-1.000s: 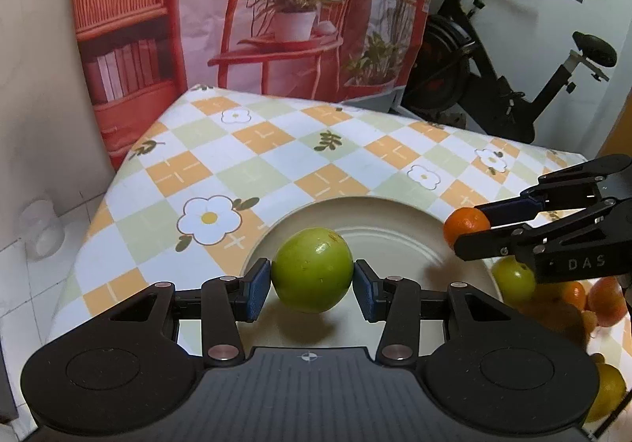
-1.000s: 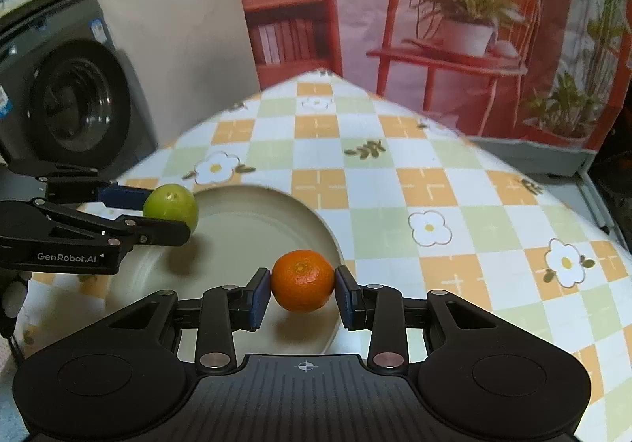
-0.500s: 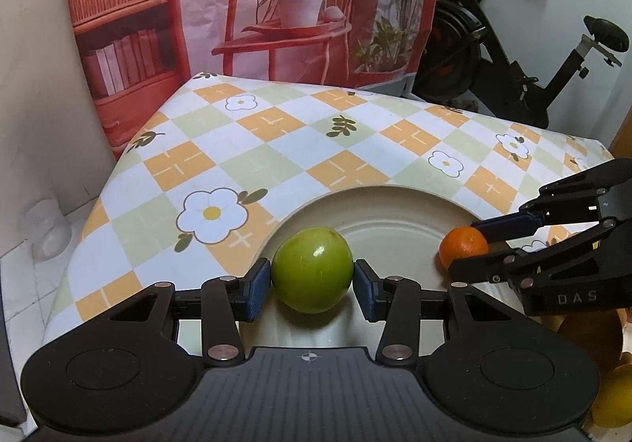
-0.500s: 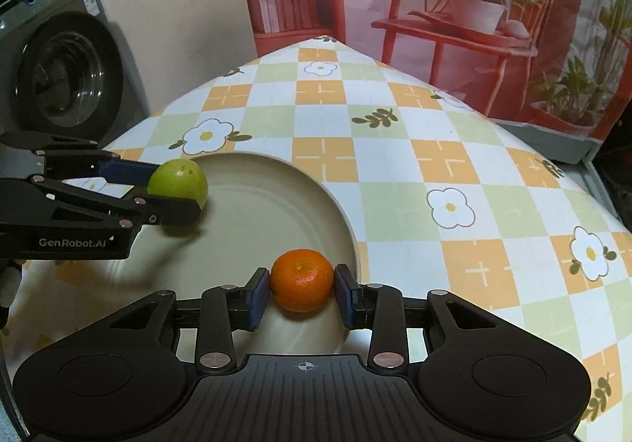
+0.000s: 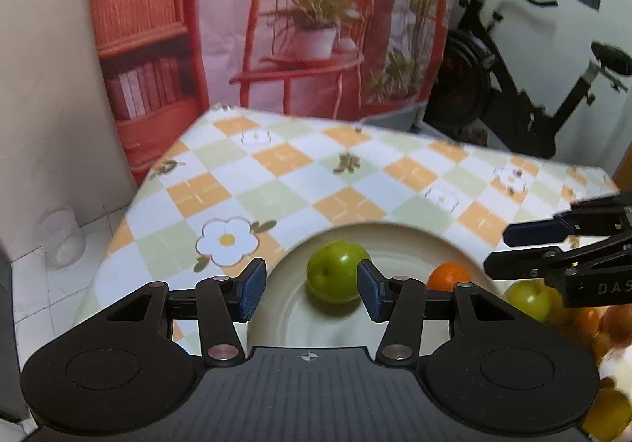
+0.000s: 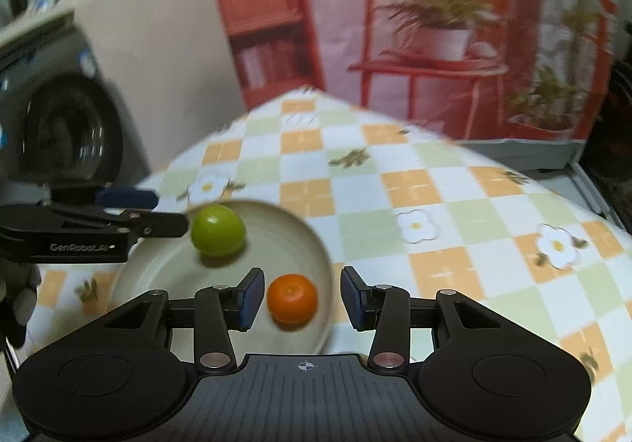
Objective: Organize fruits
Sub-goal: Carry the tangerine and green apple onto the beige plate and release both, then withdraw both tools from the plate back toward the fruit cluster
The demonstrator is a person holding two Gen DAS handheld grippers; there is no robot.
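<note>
Checkered orange, green and white flowered tablecloth (image 5: 300, 181) covers my table, with one round cream plate (image 6: 166, 268) on it. I count one green apple (image 5: 335, 282) and one orange tangerine (image 6: 292, 298) lying on that plate. My left gripper (image 5: 312, 290) and right gripper (image 6: 302, 298) both hover level, jaws spread, holding neither fruit.

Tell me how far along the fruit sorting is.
Done: a green apple and an orange sit on the plate. In hand: nothing; the left gripper and right gripper are both open. Left: the pile of fruit beside the plate.
</note>
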